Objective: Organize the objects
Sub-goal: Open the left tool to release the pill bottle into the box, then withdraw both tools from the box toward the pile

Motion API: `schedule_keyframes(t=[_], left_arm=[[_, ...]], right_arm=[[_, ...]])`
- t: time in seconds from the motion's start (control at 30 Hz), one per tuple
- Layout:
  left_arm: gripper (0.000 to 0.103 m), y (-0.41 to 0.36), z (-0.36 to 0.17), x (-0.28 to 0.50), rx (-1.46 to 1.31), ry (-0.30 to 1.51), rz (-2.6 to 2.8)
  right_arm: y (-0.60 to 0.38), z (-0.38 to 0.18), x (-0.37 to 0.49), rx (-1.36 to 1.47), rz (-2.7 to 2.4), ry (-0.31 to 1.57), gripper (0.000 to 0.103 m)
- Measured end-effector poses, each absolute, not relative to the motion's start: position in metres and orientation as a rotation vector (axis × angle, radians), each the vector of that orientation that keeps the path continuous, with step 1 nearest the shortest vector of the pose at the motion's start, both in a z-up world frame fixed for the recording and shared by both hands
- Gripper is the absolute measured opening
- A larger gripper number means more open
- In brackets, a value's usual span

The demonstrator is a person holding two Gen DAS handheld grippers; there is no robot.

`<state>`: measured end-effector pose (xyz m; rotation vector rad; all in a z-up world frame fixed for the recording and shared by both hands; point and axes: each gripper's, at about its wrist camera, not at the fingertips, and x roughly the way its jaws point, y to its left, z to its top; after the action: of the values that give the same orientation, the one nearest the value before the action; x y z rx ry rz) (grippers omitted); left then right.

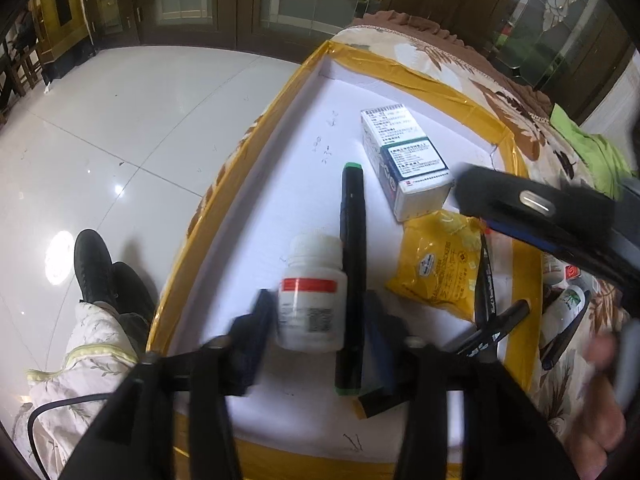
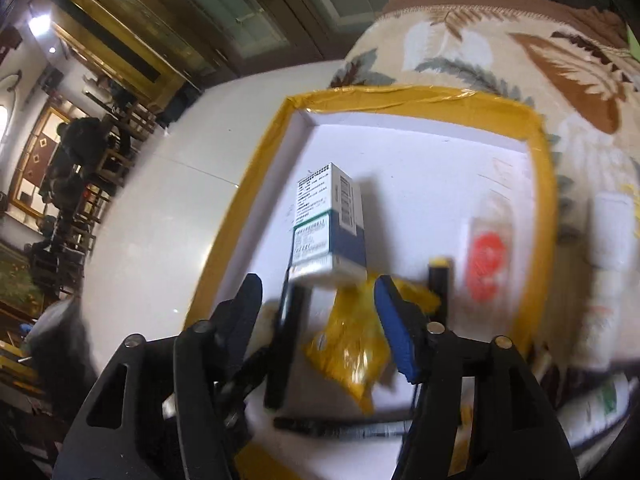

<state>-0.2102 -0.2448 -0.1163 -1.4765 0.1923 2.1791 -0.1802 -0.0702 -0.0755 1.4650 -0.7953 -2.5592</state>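
Observation:
A white tray with a yellow taped rim (image 1: 308,68) lies on a leaf-patterned cloth. In it are a white and blue medicine box (image 1: 404,160), a white pill bottle (image 1: 312,292), a black marker with green ends (image 1: 352,260) and a yellow packet (image 1: 436,264). My left gripper (image 1: 319,300) is open, straddling the bottle and the marker, its pads close beside them. My right gripper (image 2: 318,284) is open over the yellow packet (image 2: 352,344) and a black marker (image 2: 288,336), just short of the medicine box (image 2: 328,224).
Black pens (image 1: 486,280) lie across the tray's right side. A blurred red and clear packet (image 2: 486,256) sits in the tray. A green-labelled bottle (image 1: 564,304) and white items (image 2: 612,232) lie on the cloth outside. A person's leg and black shoe (image 1: 92,264) are at the left.

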Motion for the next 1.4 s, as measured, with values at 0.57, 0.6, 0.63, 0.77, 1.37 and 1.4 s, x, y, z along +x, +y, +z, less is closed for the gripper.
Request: schedule_keyframes(t=[0.57, 0.6, 0.63, 0.77, 1.37, 1.4], left_arm=[[0.073, -0.217, -0.049, -0.109, -1.124, 0.101, 2.107], [0.073, -0.202, -0.05, -0.097, -1.131, 0.146, 2.078], [0.073, -0.185, -0.051, -0.085, -1.133, 0.199, 2.052], [0.073, -0.135, -0.063, -0.05, -1.123, 0.362, 2.002], [0.073, -0.099, -0.107, -0.031, -1.138, 0.484, 2.138], [0.073, -0.099, -0.107, -0.029, -1.135, 0.486, 2.139]], right_arm=[[0.023, -0.094, 0.047, 1.61, -2.822, -0.756, 0.059], [0.03, -0.103, 0.06, 1.639, -2.842, -0.753, 0.059], [0.034, -0.108, 0.064, 1.657, -2.86, -0.739, 0.059], [0.045, -0.13, 0.065, 1.7, -2.906, -0.645, 0.059], [0.041, -0.155, 0.022, 1.543, -3.134, -0.308, 0.103], [0.04, -0.155, 0.022, 1.542, -3.133, -0.311, 0.103]])
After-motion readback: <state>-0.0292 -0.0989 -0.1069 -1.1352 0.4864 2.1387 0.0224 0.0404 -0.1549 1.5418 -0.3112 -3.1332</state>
